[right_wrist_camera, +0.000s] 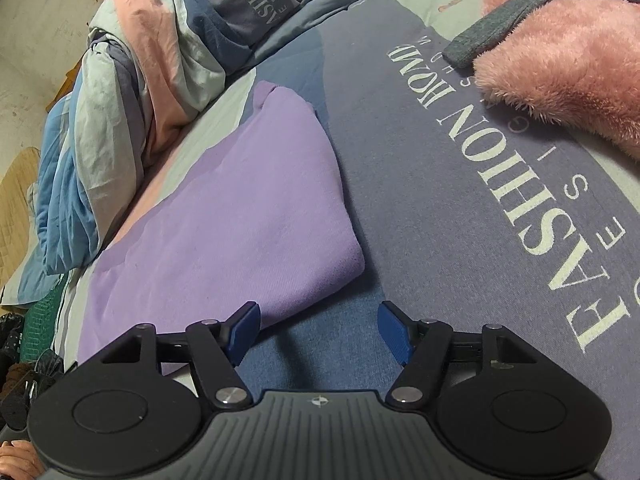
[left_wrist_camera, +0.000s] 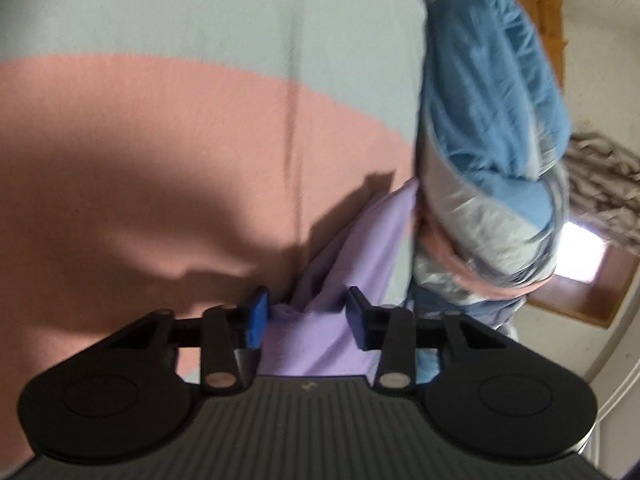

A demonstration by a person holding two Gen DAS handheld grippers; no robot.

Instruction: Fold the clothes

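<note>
On the left wrist view's left side: printed bedsheet (left_wrist_camera: 160,140), pale green above, salmon pink below, darkened by a broad shadow. Toward the middle, low down: left gripper (left_wrist_camera: 307,316), straddling a raised fold of the purple garment (left_wrist_camera: 332,272). Stands partly closed, blue pads close on either side of the fold. Cannot tell whether the pads actually press the cloth. Further right: rumpled duvet (left_wrist_camera: 488,120) in blue, silver-grey and pink, bunched up beside the garment, with a pale wall behind it.

On the right wrist view's left side: same duvet heaped along the bed's edge against the wall. Just right of it, in the middle: purple garment lying flat on the sheet, folded into a rough rectangle, near corner rounded and thick. Below that corner: right gripper (right_wrist_camera: 318,332), jaws spread apart, grasping nothing. Shows only blue sheet between its pads, left pad just beside the garment's near edge. Right of the garment: sheet's grey band with large pale lettering. At upper right: fluffy pink garment (right_wrist_camera: 560,80), well apart from the purple one, with a grey strip of cloth (right_wrist_camera: 520,20) across it.
</note>
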